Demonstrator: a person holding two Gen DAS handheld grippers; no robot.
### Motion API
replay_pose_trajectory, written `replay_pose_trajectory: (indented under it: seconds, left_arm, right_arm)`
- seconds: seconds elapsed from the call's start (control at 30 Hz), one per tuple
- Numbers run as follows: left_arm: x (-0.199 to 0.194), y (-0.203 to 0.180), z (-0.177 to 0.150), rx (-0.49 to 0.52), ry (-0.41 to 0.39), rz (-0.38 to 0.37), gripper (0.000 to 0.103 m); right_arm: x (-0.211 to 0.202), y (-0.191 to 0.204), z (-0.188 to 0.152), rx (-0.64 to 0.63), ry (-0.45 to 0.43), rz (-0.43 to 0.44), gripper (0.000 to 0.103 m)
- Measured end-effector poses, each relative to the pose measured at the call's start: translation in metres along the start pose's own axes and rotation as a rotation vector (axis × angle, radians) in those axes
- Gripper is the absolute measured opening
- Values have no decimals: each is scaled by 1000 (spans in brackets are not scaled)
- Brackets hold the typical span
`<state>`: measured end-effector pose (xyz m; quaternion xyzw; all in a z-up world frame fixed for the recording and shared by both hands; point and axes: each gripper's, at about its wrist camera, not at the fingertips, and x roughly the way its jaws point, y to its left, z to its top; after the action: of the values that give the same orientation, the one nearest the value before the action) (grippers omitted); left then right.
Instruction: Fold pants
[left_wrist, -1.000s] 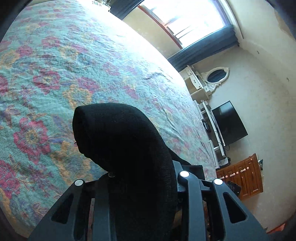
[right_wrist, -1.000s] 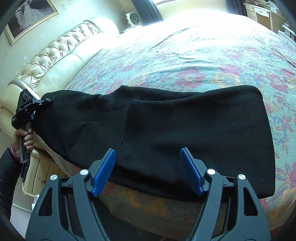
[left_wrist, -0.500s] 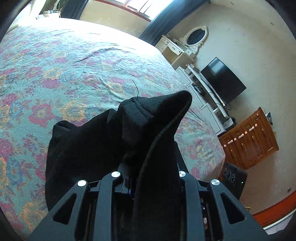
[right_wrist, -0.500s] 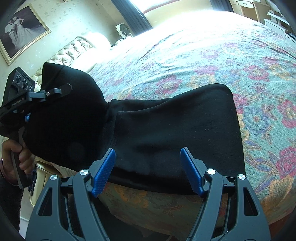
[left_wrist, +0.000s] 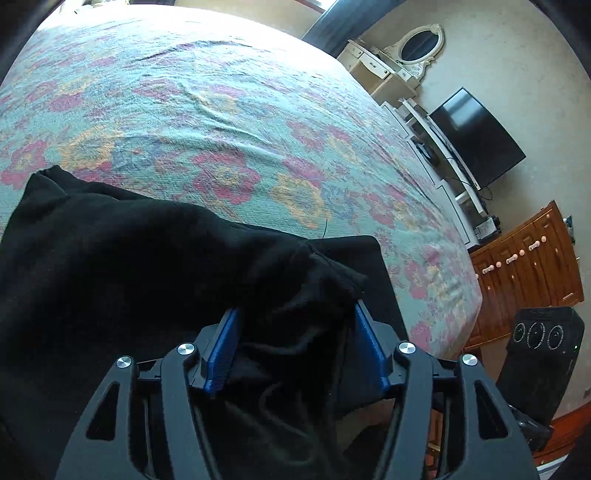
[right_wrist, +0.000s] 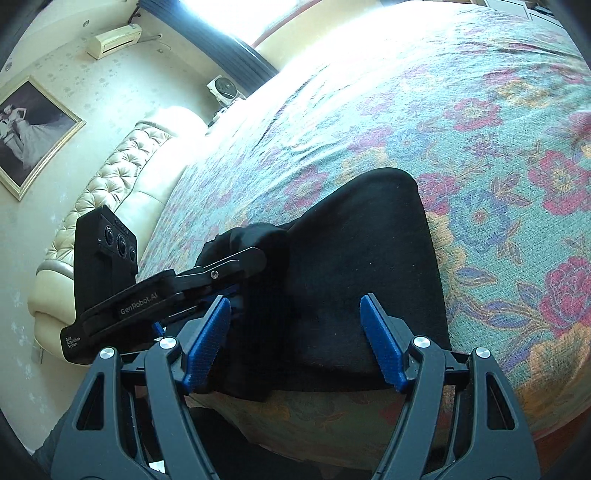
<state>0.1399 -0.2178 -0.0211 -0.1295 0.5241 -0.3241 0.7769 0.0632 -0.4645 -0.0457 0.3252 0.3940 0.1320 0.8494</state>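
While half a second ago the cloth was being held up in a raised peak by the left gripper (left_wrist: 295, 325), the black pants (right_wrist: 354, 266) are now being laid down on the bedspread (left_wrist: 229, 122), one end brought over onto the rest near the edge of the bed. The left gripper's blue pads (left_wrist: 221, 354) are now being shown spread apart, with loose cloth bunched between them, where before they were closed on the fabric. The right gripper (right_wrist: 295, 332) is being held wide open, as earlier, just above the near edge of the pants, gripping nothing. The floral bedspread is being lit brightly by a window. A tufted cream headboard (right_wrist: 110, 177) and a framed picture (right_wrist: 29, 133) are being shown on one side, a television (left_wrist: 476, 136), an oval mirror (left_wrist: 421, 44) and a wooden cabinet (left_wrist: 528, 266) on the other.
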Motion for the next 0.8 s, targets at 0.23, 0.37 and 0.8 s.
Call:
replay_pose_trajectory:
  seconds: [0.23, 0.37, 0.8]
  left_arm:
    - [-34, -14, 2, 10, -77, -28, 66]
    - [-76, 6, -5, 46, -159, 88, 74]
    - [-130, 127, -55, -141, -237, 272, 77]
  right_arm:
    - [-7, -10, 5, 77, 10, 102, 73]
    - [3, -10, 8, 105, 48, 153, 73]
    - [61, 47, -6, -76, 221, 55, 82]
